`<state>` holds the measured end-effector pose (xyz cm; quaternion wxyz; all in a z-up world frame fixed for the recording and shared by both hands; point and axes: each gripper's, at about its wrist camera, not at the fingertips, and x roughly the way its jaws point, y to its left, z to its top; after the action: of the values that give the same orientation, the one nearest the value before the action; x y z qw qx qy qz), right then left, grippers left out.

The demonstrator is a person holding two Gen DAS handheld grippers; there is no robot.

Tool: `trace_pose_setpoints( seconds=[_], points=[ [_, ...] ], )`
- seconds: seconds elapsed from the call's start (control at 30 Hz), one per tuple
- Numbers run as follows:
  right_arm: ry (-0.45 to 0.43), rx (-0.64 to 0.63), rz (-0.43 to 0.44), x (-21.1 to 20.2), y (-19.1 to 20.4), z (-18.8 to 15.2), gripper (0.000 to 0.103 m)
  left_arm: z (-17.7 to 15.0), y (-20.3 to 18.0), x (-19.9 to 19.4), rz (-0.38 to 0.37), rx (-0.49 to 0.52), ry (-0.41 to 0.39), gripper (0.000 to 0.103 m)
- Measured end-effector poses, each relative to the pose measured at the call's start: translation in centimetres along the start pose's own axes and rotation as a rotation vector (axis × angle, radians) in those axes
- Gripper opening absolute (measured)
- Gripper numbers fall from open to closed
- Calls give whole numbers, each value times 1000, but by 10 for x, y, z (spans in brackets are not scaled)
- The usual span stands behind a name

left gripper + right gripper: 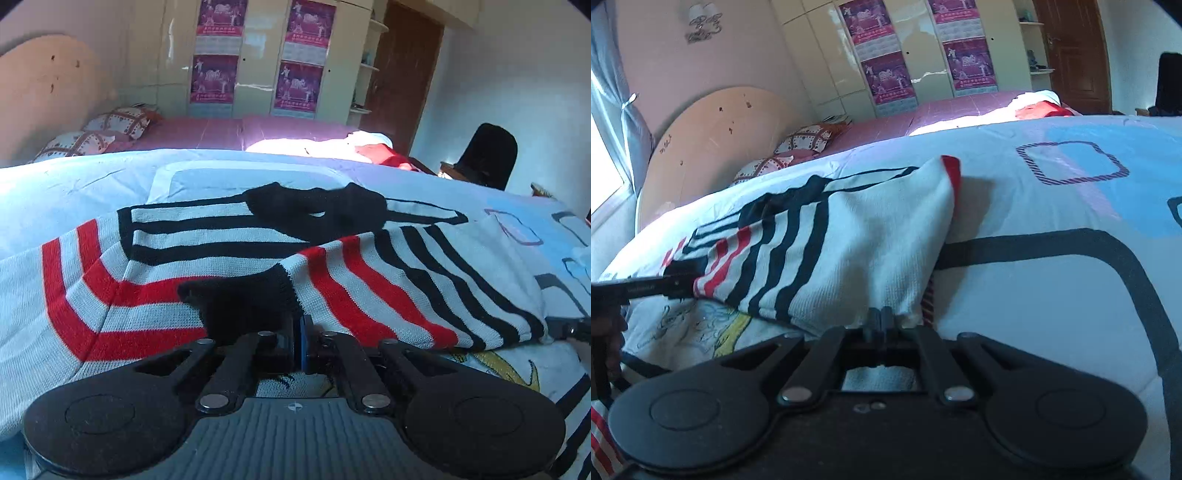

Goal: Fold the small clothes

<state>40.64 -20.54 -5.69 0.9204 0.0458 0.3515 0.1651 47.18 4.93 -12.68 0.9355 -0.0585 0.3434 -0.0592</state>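
Note:
A small knitted sweater (207, 236), white with red and black stripes and black trim, lies on a white and blue duvet (92, 184). My left gripper (301, 328) is shut on the sweater's near edge beside its black cuff, and that part is raised and folded over the body. In the right wrist view, my right gripper (881, 321) is shut on the white edge of the sweater (849, 240), holding it up off the duvet (1052, 206). The left gripper (679, 282) shows there at the far left, pinching the striped corner. The right gripper (569, 328) peeks in at the right edge of the left wrist view.
Beyond the duvet lies a pink bed (221, 133) with patterned pillows (114, 122) and a red and white cloth (373, 147). A rounded headboard (713, 147), a wardrobe with posters (255, 55), a brown door (402, 74) and a black chair (487, 155) stand behind.

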Motion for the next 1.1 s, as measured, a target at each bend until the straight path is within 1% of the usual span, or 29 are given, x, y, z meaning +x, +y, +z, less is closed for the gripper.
trace_pose_setpoints(
  seconds=[0.07,0.1,0.13,0.17,0.2,0.23,0.3,0.33,0.37,0.4,0.43,0.47,0.5,0.53,0.57,0.63,0.67,0.7,0.73,0.77,0.8,0.83,0.87,1.0,1.07,1.1],
  points=[
    [-41,11,-4,-7,3,6,8,1,-3,-10,12,9,-37,3],
    [-69,15,-10,-9,4,9,19,2,-4,-13,6,21,-52,3],
    [-81,5,-24,-9,6,12,22,2,-5,-15,0,31,-59,3],
    [-72,-7,-19,-6,7,13,22,3,-4,-13,11,41,-50,3],
    [-41,-11,-7,0,7,14,19,3,-3,-8,31,47,-26,3],
    [12,-19,-18,12,6,12,13,3,0,1,49,47,16,3],
    [22,-43,-31,17,6,12,10,3,10,2,22,1,15,3],
    [19,-33,-37,15,7,16,10,5,10,-1,31,-9,15,3],
    [-15,-27,-34,9,10,19,12,7,8,-8,49,1,-12,3],
    [-52,-29,-22,4,14,20,19,7,7,-15,41,5,-49,3],
    [-70,-36,4,3,18,21,19,7,7,-18,16,1,-67,3],
    [-73,-44,24,5,21,21,20,6,6,-17,1,5,-64,3],
    [-37,-59,26,15,26,19,20,3,4,-10,20,23,-33,3],
    [33,-75,-1,29,29,15,21,0,3,1,52,37,20,4],
    [15,-93,-12,32,31,11,21,-4,4,1,46,38,-7,4],
    [21,-81,-29,29,36,15,21,0,8,-1,38,4,10,4],
    [8,-68,-17,24,37,16,24,2,9,-6,36,-9,9,5],
    [-18,-53,-3,17,39,17,26,1,12,-13,44,-26,-1,14],
    [-34,-45,0,12,43,17,29,-1,16,-22,53,-47,-13,50],
    [-37,-39,1,10,46,17,33,-5,21,-34,78,-69,-38,75],
    [-36,-32,5,7,51,16,38,-11,27,-51,115,-88,-84,99],
    [-41,-25,24,6,57,16,38,-17,34,-66,122,-103,-118,99],
    [-44,-21,47,5,63,15,38,-24,46,-83,116,-134,-129,99],
    [-54,-6,106,6,98,15,38,-62,120,-148,211,-373,-221,99],
    [-61,-2,119,8,115,15,37,-88,171,-181,279,-524,-269,87],
    [-61,-4,117,8,123,15,37,-99,195,-193,303,-600,-277,78]
  ],
)
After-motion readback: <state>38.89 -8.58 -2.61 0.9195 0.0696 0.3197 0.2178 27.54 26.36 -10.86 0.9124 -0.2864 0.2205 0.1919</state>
